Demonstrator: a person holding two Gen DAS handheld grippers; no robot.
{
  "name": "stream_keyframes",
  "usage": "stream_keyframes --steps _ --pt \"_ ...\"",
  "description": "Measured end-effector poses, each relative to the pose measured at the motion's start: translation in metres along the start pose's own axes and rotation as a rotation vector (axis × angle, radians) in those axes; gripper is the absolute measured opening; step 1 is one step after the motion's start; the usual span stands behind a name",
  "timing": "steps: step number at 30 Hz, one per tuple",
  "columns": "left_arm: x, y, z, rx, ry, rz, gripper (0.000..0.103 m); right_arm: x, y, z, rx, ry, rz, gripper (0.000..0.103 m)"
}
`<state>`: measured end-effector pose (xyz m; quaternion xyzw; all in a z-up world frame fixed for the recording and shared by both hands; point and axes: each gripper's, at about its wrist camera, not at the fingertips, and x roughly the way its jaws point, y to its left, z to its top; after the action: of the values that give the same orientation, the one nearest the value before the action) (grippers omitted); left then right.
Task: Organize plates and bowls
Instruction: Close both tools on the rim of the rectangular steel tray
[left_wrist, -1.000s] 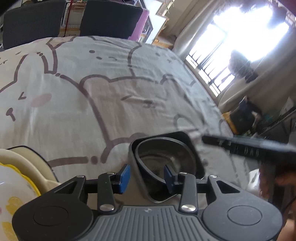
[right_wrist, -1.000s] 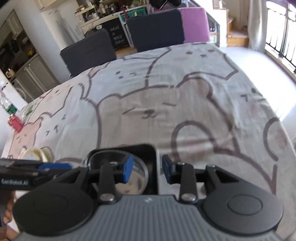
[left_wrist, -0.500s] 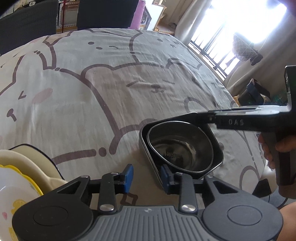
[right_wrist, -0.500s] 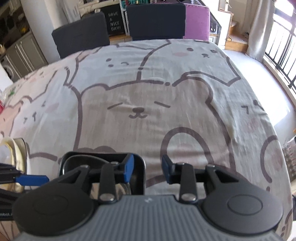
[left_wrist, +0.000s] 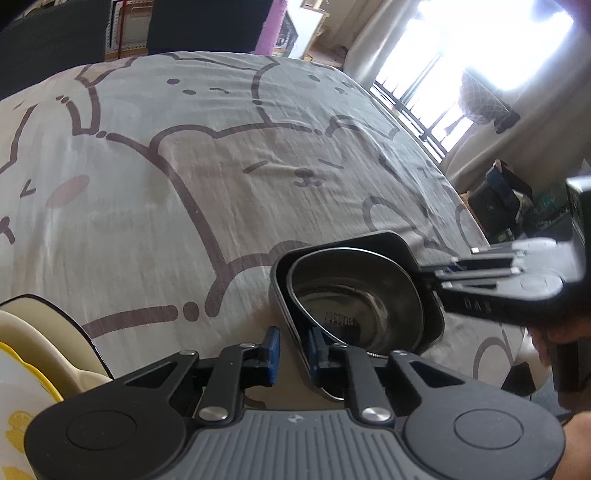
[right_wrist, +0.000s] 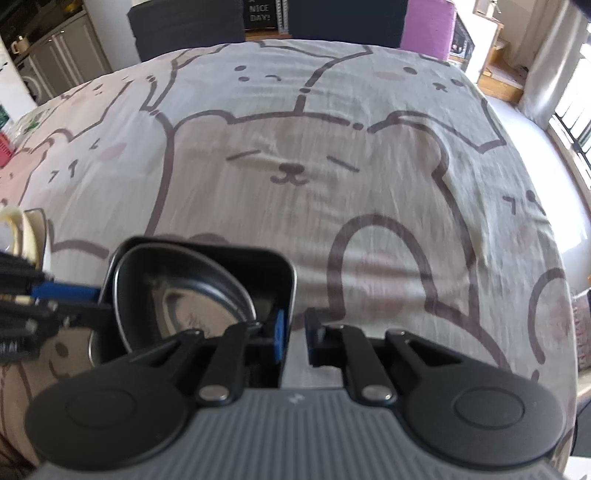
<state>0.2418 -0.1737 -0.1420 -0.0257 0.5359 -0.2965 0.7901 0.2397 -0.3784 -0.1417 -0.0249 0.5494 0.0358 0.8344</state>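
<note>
A black square dish with a steel bowl lying tilted inside it sits on the bear-print tablecloth. My left gripper straddles the dish's near-left wall, and its jaws are closing. A thin gap still shows between the outer blue pad and the wall. My right gripper has the dish's right wall between its closing jaws, with both pads against it. The steel bowl shows just left of them. Each gripper also appears from the side in the other's view: right gripper, left gripper.
A stack of cream plates with a yellow-rimmed bowl stands close on the left, seen again as the cream plates. Dark chairs line the far side. The table edge drops off to the right. A hand grips the right handle.
The right gripper came down onto the dish's right wall and narrowed its jaws around it. The left jaws narrowed around the left wall. The dish has stayed where it was.
</note>
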Motion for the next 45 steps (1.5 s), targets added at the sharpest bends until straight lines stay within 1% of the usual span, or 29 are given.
stream_keyframes --steps 5,11,13,15,16,19,21,25,27,29,31,33,35,38,40,43,45 --pt "0.002 0.001 0.003 -0.023 -0.014 0.016 0.019 -0.004 -0.003 -0.008 -0.001 0.008 0.023 0.017" --pt "0.002 0.004 0.005 -0.058 -0.028 0.017 0.019 -0.016 -0.011 -0.002 0.082 -0.092 0.011 0.020" --pt "0.002 0.007 0.006 -0.069 -0.035 0.010 0.019 -0.017 -0.012 0.003 0.097 -0.100 0.025 0.021" --pt "0.002 0.008 0.007 -0.076 -0.036 0.004 0.019 -0.015 -0.009 0.006 0.087 -0.088 0.041 0.021" --pt "0.002 0.009 0.007 -0.076 -0.036 0.002 0.019 -0.014 -0.006 0.006 0.073 -0.080 0.044 0.023" --pt "0.002 0.009 0.008 -0.072 -0.031 -0.001 0.018 -0.013 0.002 0.005 0.022 -0.073 0.020 0.024" --pt "0.001 0.008 0.007 -0.071 -0.028 -0.002 0.018 -0.015 0.000 0.002 0.039 -0.066 0.035 0.023" --pt "-0.001 0.007 0.005 -0.063 -0.015 -0.009 0.016 -0.019 -0.015 -0.005 0.124 -0.059 0.090 0.022" --pt "-0.002 0.005 0.002 -0.052 -0.009 -0.013 0.014 -0.022 -0.020 -0.009 0.143 -0.064 0.109 0.022" --pt "-0.004 0.004 0.001 -0.047 -0.006 -0.017 0.013 -0.022 -0.026 -0.013 0.152 -0.056 0.154 0.016" --pt "-0.004 0.004 -0.001 -0.042 -0.006 -0.022 0.013 -0.022 -0.025 -0.017 0.128 -0.057 0.141 0.014" --pt "-0.004 0.005 -0.001 -0.039 -0.007 -0.027 0.013 -0.022 -0.026 -0.021 0.108 -0.070 0.145 0.013" --pt "-0.004 0.005 -0.002 -0.030 -0.010 -0.028 0.014 -0.021 -0.028 -0.023 0.117 -0.079 0.157 0.013" --pt "-0.003 0.001 -0.001 0.009 -0.010 -0.016 0.014 -0.021 -0.032 -0.025 0.134 -0.081 0.175 0.014" --pt "-0.002 0.002 -0.001 0.002 -0.006 -0.019 0.014 -0.019 -0.035 -0.024 0.155 -0.078 0.186 0.014" --pt "0.001 0.003 -0.001 -0.005 0.001 -0.024 0.014 -0.018 -0.033 -0.025 0.147 -0.081 0.184 0.014" --pt "0.003 0.004 0.000 -0.012 0.008 -0.029 0.014 -0.018 -0.031 -0.027 0.150 -0.086 0.183 0.012"
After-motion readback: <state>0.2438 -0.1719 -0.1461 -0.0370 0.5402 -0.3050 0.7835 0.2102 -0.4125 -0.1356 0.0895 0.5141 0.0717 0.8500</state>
